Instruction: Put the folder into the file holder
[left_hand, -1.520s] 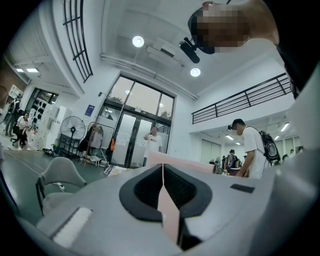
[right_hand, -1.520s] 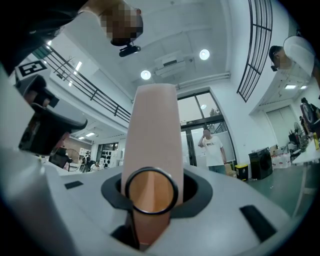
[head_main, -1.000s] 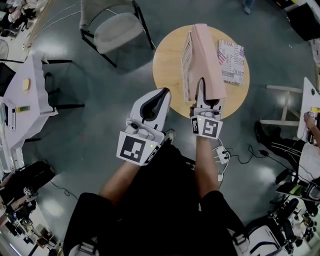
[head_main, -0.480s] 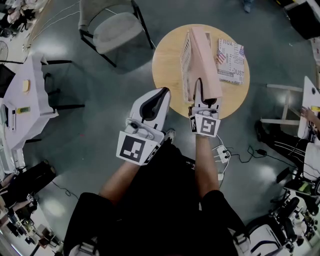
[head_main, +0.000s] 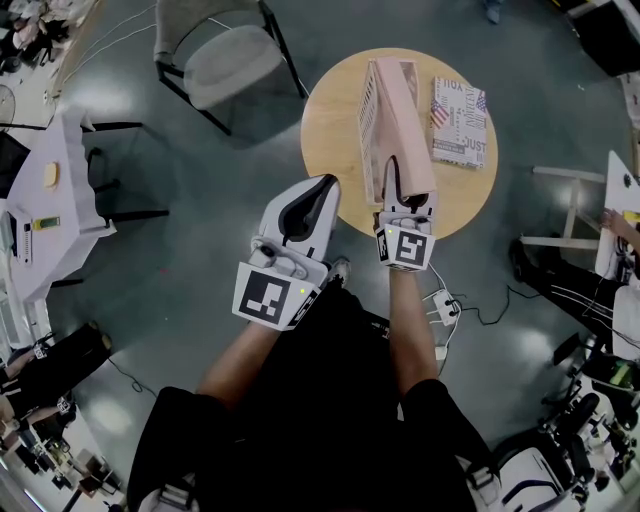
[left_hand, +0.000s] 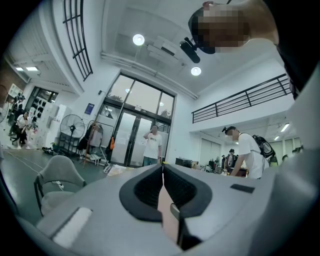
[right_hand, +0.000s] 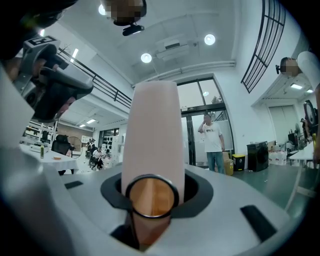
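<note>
Starting at the left, the left gripper (head_main: 325, 188) hangs in the air off the round table (head_main: 330, 150) with its jaws together on nothing. That leaves the slatted file holder (head_main: 370, 110) unsteadied, so a sideways nudge would likely shove or tip it. The pink folder (head_main: 408, 110) lies just beside the holder's right wall. The head view does not show whether its far end is already inside. If the folder goes in crooked, it may catch on that wall. The right gripper (head_main: 398, 185) is clamped on the folder's near end, so its long free length could swing. Drifting right, it might knock the printed box (head_main: 460, 122) nearby. The folder itself looks thick, stiff and plain pink, with a metal finger ring in its spine.
</note>
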